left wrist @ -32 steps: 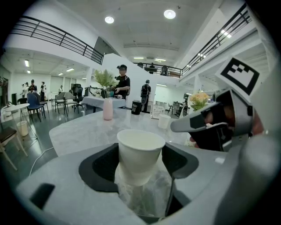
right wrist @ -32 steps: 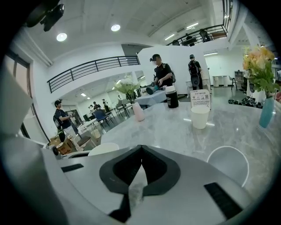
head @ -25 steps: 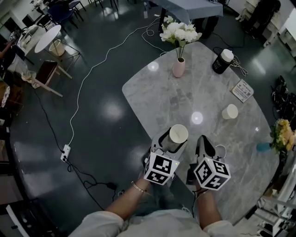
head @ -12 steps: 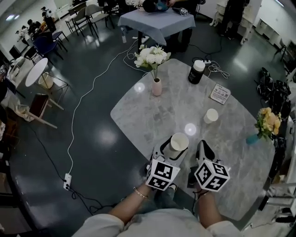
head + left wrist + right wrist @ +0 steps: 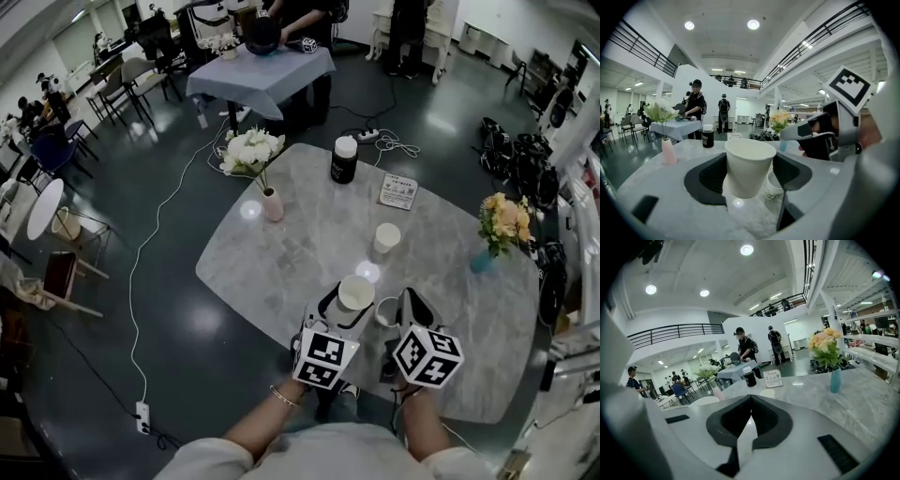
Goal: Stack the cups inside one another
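Left gripper view: left gripper (image 5: 349, 305) has its jaws clamped on the tapered wall of a smooth white paper cup (image 5: 749, 166), upright over the grey marbled tabletop (image 5: 281, 253). A printed white paper cup (image 5: 776, 186) is just beside it at 4 o'clock. Right gripper (image 5: 751, 399) jaws are pressed together.

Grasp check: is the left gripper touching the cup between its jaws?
Touching: the left gripper view shows the left gripper's pads pressed on both sides of the cup.
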`<state>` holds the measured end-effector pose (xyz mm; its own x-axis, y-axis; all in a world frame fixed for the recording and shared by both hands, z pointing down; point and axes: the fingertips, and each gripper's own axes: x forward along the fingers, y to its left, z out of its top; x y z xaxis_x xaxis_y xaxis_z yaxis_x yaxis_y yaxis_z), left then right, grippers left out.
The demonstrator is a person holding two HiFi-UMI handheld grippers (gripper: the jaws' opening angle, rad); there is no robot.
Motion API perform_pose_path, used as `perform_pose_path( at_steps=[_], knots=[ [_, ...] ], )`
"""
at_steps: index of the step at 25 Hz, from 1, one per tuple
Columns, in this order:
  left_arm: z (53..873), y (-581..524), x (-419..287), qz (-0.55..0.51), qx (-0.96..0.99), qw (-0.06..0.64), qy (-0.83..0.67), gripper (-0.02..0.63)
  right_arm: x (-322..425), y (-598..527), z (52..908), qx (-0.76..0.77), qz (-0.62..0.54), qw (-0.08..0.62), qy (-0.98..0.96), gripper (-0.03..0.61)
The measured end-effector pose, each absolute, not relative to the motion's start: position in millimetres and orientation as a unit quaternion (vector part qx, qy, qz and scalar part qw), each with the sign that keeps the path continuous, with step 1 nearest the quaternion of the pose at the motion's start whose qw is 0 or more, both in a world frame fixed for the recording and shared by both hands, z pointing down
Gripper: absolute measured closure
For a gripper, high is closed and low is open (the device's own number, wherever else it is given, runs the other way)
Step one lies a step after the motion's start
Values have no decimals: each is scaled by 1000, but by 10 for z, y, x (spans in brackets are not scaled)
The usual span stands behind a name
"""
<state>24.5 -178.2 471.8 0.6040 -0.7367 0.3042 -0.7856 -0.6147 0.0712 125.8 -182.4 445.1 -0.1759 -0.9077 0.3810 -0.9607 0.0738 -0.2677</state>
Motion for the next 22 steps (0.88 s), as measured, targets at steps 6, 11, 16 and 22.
perform_pose_path(
  at_steps=[6, 11, 16, 22],
  knots=[
    [4661, -1768, 535, 126, 907, 86, -393, 298, 1564, -1722, 4403, 670, 231, 39, -705, 572],
    [4619, -1746, 749, 128, 918, 77, -368, 298, 1802, -1616, 4389, 692, 232, 26, -683, 572],
    [4634, -1718, 944, 131, 926, 74, -347, 298, 2010, -1507, 4408, 710, 236, 15, -663, 571],
    [4711, -1650, 1201, 139, 933, 77, -324, 298, 2274, -1373, 4501, 727, 247, 14, -641, 571]
  ],
)
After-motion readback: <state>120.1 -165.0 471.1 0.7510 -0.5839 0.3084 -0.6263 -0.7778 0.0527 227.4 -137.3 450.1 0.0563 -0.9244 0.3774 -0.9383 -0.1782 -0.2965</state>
